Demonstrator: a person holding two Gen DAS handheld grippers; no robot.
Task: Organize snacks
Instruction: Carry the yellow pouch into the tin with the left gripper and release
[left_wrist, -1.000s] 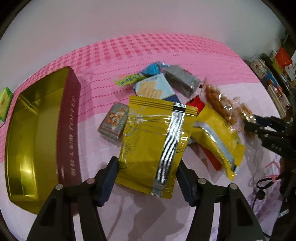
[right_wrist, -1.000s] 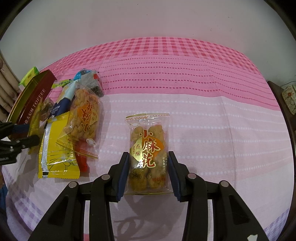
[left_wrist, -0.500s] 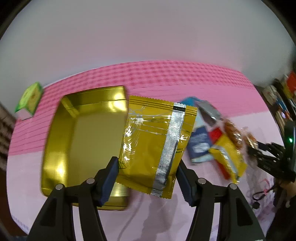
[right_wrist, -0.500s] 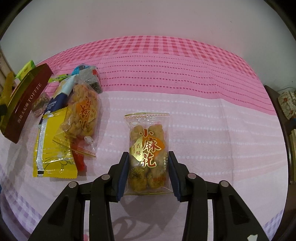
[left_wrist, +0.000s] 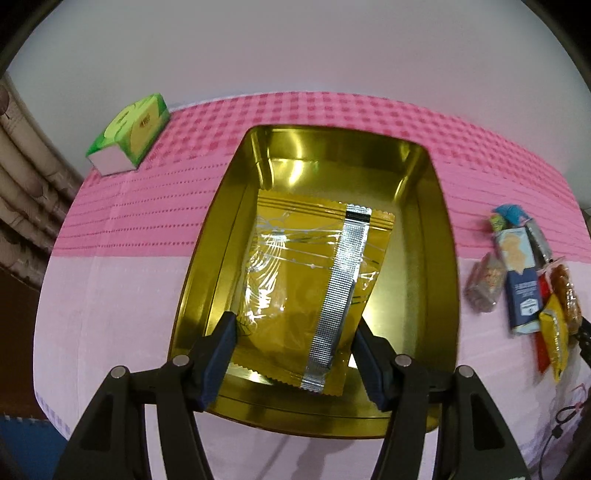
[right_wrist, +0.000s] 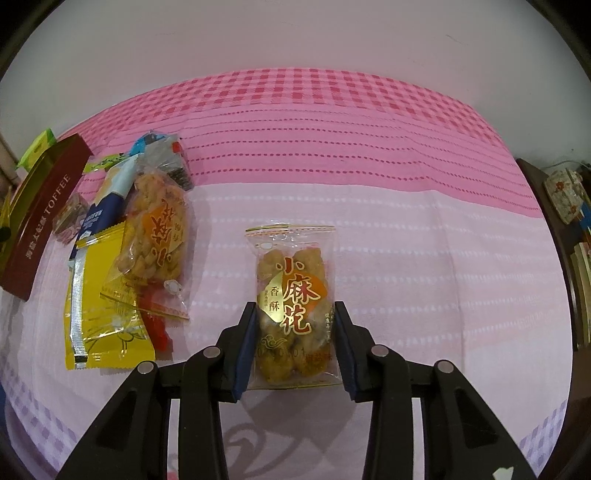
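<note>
My left gripper (left_wrist: 295, 339) is shut on a yellow snack pouch (left_wrist: 306, 291) with a silver seam and holds it over the inside of an open gold tin (left_wrist: 432, 236). My right gripper (right_wrist: 295, 332) is shut on a clear pack of fried dough twists (right_wrist: 293, 295) with red lettering, held above the pink cloth. A pile of other snacks lies left of it: a second dough twist pack (right_wrist: 157, 232), a yellow pouch (right_wrist: 103, 302), a blue-and-white packet (right_wrist: 110, 195). The tin's dark red side reads TOFFEE (right_wrist: 40, 214).
A green tissue box (left_wrist: 129, 133) sits at the back left of the pink checked cloth (right_wrist: 332, 110). The snack pile shows at the right in the left wrist view (left_wrist: 524, 280). Dark furniture with boxes stands at the far right (right_wrist: 565, 195).
My left gripper has carried the yellow pouch leftward from over the snack pile to above the open tin. My right gripper has held its dough twist pack almost still.
</note>
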